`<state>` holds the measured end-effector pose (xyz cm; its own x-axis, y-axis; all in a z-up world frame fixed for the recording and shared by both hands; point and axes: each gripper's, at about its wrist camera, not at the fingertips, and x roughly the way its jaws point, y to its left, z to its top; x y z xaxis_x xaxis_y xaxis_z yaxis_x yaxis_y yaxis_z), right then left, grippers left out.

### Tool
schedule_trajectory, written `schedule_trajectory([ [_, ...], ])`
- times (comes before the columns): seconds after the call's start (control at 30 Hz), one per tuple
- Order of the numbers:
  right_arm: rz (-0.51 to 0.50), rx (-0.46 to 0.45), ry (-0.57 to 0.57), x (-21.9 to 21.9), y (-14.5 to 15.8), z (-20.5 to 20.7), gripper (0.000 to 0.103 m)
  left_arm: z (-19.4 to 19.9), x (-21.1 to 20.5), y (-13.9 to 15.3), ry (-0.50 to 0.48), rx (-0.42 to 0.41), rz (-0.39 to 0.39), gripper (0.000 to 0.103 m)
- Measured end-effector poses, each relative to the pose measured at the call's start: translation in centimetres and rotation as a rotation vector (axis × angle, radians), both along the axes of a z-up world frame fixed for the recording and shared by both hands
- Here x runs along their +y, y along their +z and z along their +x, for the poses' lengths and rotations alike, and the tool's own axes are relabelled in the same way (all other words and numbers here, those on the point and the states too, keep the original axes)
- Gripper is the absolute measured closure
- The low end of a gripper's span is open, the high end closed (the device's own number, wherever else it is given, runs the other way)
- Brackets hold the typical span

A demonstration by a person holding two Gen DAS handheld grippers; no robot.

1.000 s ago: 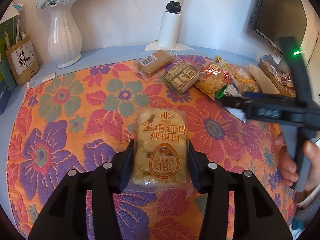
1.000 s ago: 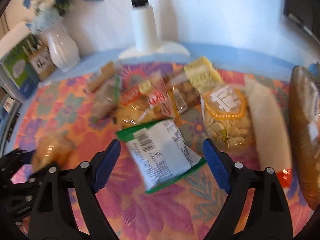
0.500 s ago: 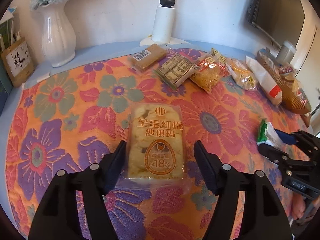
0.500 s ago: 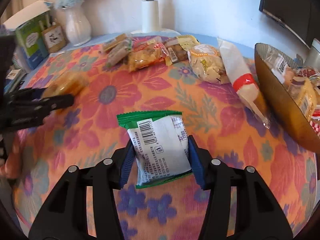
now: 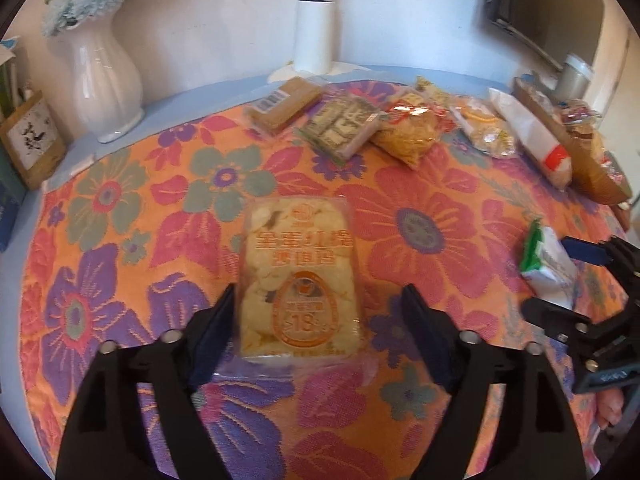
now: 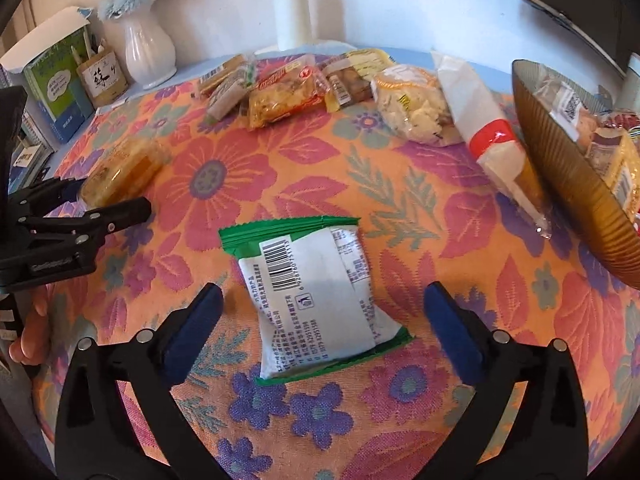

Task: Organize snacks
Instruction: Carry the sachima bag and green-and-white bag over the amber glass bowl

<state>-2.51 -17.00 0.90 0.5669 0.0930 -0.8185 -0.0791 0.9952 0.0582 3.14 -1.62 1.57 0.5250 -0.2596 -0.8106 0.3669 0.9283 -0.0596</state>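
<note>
A yellow egg-snack packet (image 5: 300, 280) lies flat on the floral cloth (image 5: 120, 240). My left gripper (image 5: 318, 312) stands open around its near end, the left finger at the packet's edge and the right finger well apart. A green-and-white packet (image 6: 316, 292), barcode side up, rests on the cloth between the wide-open fingers of my right gripper (image 6: 324, 300), touching neither. In the right wrist view the left gripper (image 6: 80, 208) shows at the far left beside the yellow packet (image 6: 124, 168). The left wrist view has the right gripper (image 5: 572, 280) and the green packet (image 5: 548, 260) at its right edge.
Several snack packets (image 6: 288, 96) lie in a row along the back of the cloth, with a long white-and-red packet (image 6: 480, 120) at its right end. A brown ribbed bowl (image 6: 560, 184) holding snacks sits far right. A white vase (image 6: 148, 52), lamp base (image 5: 316, 40) and boxes (image 6: 56, 88) line the back.
My left gripper has opened and let the yellow packet down on the cloth. My right gripper closed on the green packet, carried it forward from the row, and has now opened off it.
</note>
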Motion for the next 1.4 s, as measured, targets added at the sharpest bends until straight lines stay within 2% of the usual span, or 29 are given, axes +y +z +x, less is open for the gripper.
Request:
schedule_trajectory([
  [0.33,0.039,-0.005,0.0,-0.6,0.1,-0.2,0.003,-0.3,0.0,0.2,0.025,-0.037,0.023,0.027],
  [0.43,0.038,-0.007,-0.002,-0.6,0.2,-0.2,0.003,0.2,-0.4,-0.2,0.054,-0.039,0.072,0.05],
  [0.47,0.027,-0.009,-0.006,-0.5,0.2,-0.1,0.012,0.1,-0.8,-0.1,0.052,-0.051,0.092,0.052],
  [0.5,0.005,-0.02,-0.015,-0.3,0.3,-0.2,0.03,0.0,-1.2,-0.2,0.047,-0.064,0.116,0.054],
  [0.53,0.001,-0.036,-0.019,-0.3,0.5,-0.4,0.038,-0.2,-1.6,-0.2,0.043,-0.078,0.141,0.055],
  [0.57,0.011,-0.052,-0.009,-0.3,0.7,-0.8,0.051,-0.4,-1.9,-0.2,0.041,-0.09,0.162,0.055],
  [0.67,0.021,-0.063,-0.002,-0.4,0.9,-1.1,0.052,-1.0,-2.5,0.1,0.025,-0.118,0.193,0.057],
  [0.8,0.089,-0.09,0.028,-0.9,1.7,-2.0,0.052,-2.1,-2.8,1.3,0.01,-0.1,0.141,0.057],
  [0.97,0.29,-0.108,0.009,-4.8,2.1,-4.7,0.052,-4.4,-5.8,5.8,-0.083,-0.158,0.033,0.057],
  [1.03,0.429,-0.077,0.014,-7.3,1.8,-5.5,0.052,-4.6,-7.5,7.3,-0.121,-0.176,0.004,0.057],
  [1.1,0.514,-0.061,0.012,-9.5,2.0,-6.2,0.052,-4.7,-9.4,8.7,-0.163,-0.182,-0.025,0.057],
  [1.2,0.58,-0.11,0.006,-12.6,3.9,-7.7,0.052,-4.7,-13.1,10.7,-0.24,-0.207,-0.05,0.057],
  [1.4,0.584,-0.244,-0.088,-18.4,8.9,-8.7,0.052,-3.4,-20.7,12.7,-0.361,-0.24,-0.059,0.057],
])
